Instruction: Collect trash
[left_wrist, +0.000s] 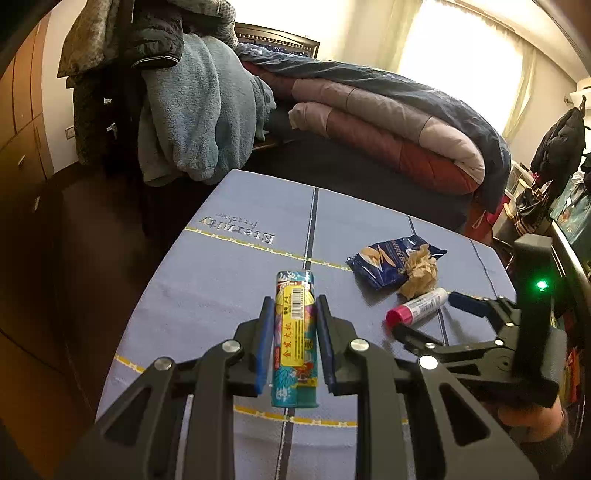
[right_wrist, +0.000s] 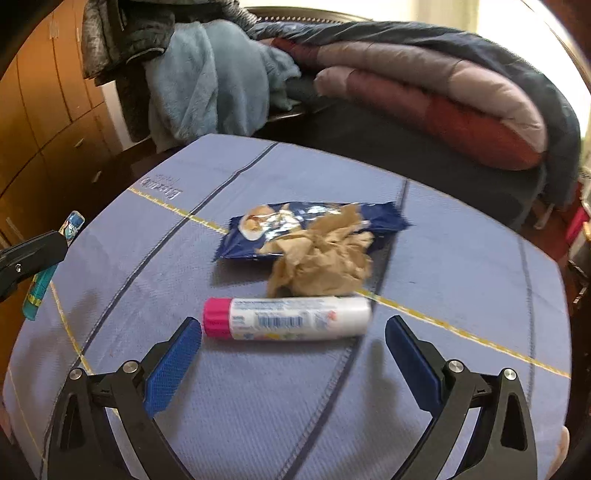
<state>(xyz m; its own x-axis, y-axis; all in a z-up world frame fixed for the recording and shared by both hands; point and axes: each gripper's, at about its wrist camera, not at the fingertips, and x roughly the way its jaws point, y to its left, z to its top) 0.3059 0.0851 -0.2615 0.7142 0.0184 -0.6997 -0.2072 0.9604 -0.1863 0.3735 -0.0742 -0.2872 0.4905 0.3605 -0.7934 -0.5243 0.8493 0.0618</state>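
My left gripper (left_wrist: 294, 317) is shut on a teal printed tube (left_wrist: 295, 339) with a yellow label and holds it above the blue tablecloth (left_wrist: 229, 280). The tube also shows at the left edge of the right wrist view (right_wrist: 48, 269). My right gripper (right_wrist: 293, 332) is open just in front of a white tube with a pink cap (right_wrist: 288, 318), which lies crosswise on the cloth between the fingertips' line. It shows in the left wrist view too (left_wrist: 417, 305). A crumpled brown paper (right_wrist: 321, 258) rests against a dark blue snack wrapper (right_wrist: 258, 232) behind it.
The table is small; its far edge meets a bed with a folded quilt (left_wrist: 388, 122). A chair piled with a blue fleece and jackets (left_wrist: 195, 110) stands at the far left. Wooden cabinets (left_wrist: 18, 122) line the left wall.
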